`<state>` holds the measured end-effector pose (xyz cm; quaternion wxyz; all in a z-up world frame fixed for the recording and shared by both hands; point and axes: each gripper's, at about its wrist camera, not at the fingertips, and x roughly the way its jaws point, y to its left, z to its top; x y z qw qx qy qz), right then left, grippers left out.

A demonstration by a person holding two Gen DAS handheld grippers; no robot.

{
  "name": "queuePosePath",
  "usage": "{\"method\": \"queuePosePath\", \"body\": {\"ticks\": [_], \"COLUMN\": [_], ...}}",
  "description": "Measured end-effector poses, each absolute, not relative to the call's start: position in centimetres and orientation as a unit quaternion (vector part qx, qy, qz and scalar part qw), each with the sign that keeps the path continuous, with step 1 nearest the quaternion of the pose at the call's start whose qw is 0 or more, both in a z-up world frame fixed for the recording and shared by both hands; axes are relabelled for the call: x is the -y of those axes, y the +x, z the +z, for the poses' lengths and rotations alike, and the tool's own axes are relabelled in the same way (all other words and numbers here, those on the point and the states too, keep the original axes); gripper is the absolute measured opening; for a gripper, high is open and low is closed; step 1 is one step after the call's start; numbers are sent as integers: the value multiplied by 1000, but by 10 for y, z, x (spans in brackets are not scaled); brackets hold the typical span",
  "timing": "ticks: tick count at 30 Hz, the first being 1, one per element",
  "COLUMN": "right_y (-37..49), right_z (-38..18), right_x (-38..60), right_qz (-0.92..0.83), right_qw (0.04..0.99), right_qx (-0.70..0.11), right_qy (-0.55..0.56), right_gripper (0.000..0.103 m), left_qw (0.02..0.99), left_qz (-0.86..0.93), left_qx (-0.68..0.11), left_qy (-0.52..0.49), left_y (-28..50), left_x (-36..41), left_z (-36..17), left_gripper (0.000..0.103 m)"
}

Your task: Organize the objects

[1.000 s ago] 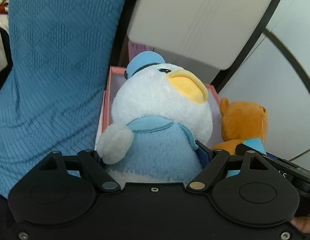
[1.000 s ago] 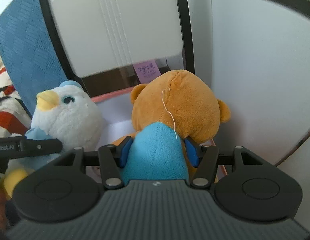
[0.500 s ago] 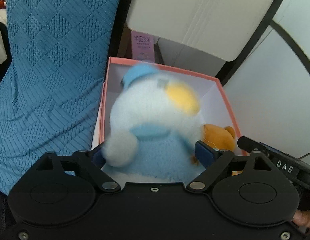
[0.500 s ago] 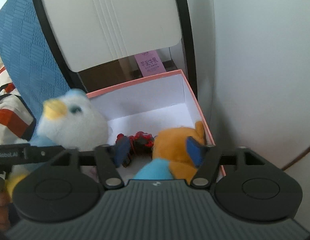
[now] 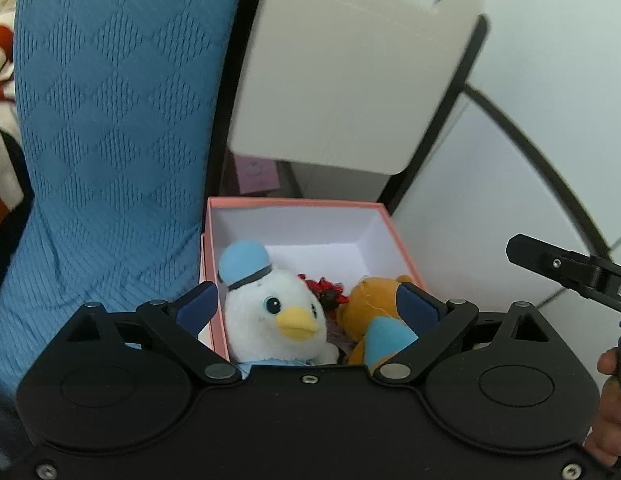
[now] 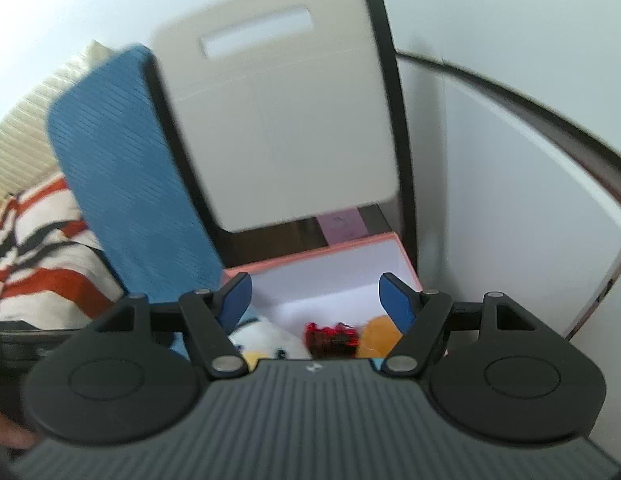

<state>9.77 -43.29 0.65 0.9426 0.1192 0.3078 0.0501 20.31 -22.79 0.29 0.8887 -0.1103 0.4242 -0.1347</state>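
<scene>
Plush toys sit inside the pink box [image 5: 402, 240], which stands between a blue knitted cushion [image 5: 110, 120] on the left and a white wall panel on the right, with a beige chair back [image 5: 350, 68] behind it. Going left to right in the left wrist view, the white duck [image 5: 274, 312] with its blue cap rests against the box's left wall, a small red item [image 5: 326, 292] lies in the middle, and the orange bear [image 5: 370, 312] leans at the right side. The left tongs [image 5: 308, 304] are spread wide and hold nothing, and the right tongs [image 6: 314, 300] are likewise spread and empty above the box. Judging from this, both toys are already stowed; whether other objects remain to be gathered cannot be told, since little outside the box shows.
</scene>
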Motion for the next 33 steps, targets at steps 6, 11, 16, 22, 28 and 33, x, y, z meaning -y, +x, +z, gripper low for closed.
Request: {"method": "queuePosePath", "body": {"ticks": [6, 11, 16, 22, 28, 33], "right_y": [59, 28, -1, -23, -41, -49], "right_z": [28, 31, 29, 14, -8, -26], "right_x": [412, 389, 370, 361, 355, 350], "right_qz": [50, 46, 44, 39, 31, 28], "right_qw": [944, 944, 944, 943, 942, 943], "right_qx": [-298, -299, -304, -306, -308, -308], "right_qy": [130, 130, 123, 126, 131, 122], "right_gripper": [72, 72, 72, 72, 73, 73], "left_qw": [897, 896, 895, 898, 898, 905], "left_qz": [-155, -159, -162, -168, -176, -171], "left_qx": [-402, -401, -400, -390, -388, -374], "left_qy": [-95, -107, -115, -114, -111, -106], "left_y": [167, 143, 121, 93, 68, 53], "left_x": [213, 191, 176, 168, 170, 172], "left_z": [36, 40, 35, 29, 19, 13], "left_gripper": [97, 97, 99, 102, 102, 102]}}
